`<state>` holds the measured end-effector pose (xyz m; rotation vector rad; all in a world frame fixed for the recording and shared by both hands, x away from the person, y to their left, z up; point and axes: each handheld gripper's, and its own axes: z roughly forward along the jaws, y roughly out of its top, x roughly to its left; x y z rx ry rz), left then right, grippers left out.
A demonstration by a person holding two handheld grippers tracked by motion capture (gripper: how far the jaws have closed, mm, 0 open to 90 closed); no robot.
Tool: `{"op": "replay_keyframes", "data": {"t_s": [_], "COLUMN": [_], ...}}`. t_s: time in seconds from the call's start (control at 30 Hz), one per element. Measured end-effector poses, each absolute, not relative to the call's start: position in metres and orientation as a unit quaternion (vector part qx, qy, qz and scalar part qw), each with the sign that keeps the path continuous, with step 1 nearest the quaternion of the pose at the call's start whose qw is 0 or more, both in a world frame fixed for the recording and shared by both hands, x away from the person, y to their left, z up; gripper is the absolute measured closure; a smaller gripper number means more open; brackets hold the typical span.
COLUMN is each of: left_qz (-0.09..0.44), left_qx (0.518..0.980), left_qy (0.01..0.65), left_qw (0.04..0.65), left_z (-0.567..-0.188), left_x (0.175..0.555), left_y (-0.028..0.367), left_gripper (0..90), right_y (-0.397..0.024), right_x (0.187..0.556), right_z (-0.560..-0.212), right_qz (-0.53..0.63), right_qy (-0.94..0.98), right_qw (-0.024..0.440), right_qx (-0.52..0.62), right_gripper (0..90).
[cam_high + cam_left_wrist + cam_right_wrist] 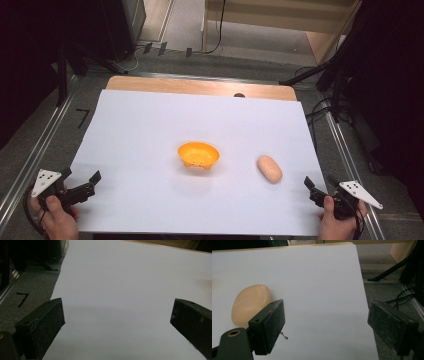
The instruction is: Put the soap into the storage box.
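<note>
An orange bowl (198, 154) sits near the middle of the white sheet (150, 130). To its right lies a pale beige oval lump (269, 168), also seen at the left in the right gripper view (249, 303), just beyond the left jaw. My right gripper (320, 186) rests at the sheet's front right corner, jaws apart with nothing between them (325, 327). My left gripper (81, 183) is at the front left edge of the sheet, jaws wide apart over bare sheet (117, 317).
The sheet covers a wooden table (200, 86) whose far edge shows. Metal rails (35, 150) run along both sides. Black stands and cables (325, 80) crowd the far right; a black mark (22, 299) is on the grey floor at left.
</note>
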<state>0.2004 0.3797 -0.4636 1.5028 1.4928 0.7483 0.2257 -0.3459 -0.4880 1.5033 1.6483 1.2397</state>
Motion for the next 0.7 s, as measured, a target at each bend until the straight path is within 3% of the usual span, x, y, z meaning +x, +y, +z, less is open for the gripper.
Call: {"op": "replay_keyframes", "data": {"t_s": [0.13,0.37,0.5,0.7], "left_qz": [0.300,0.303,0.303,0.301], "left_qx": [0.603,0.604,0.606,0.607], "left_qy": [0.599,0.597,0.596,0.598], "left_qw": [0.434,0.432,0.431,0.429], "left_z": [-0.464,-0.464,-0.464,-0.464], "left_x": [0.200,0.200,0.200,0.201], "left_y": [0.380,0.380,0.379,0.379], "left_gripper": [0.0,0.0,0.0,0.0], "right_y": [-0.342,-0.335,-0.331,-0.326], "right_x": [0.226,0.231,0.235,0.235], "right_z": [-0.486,-0.483,-0.476,-0.470], "right_qz": [0.453,0.415,0.410,0.384], "right_qy": [0.633,0.658,0.697,0.724], "right_qw": [0.302,0.322,0.268,0.251], "right_qx": [0.550,0.539,0.523,0.516], "right_gripper": [26.2,29.2,31.5,27.9]}}
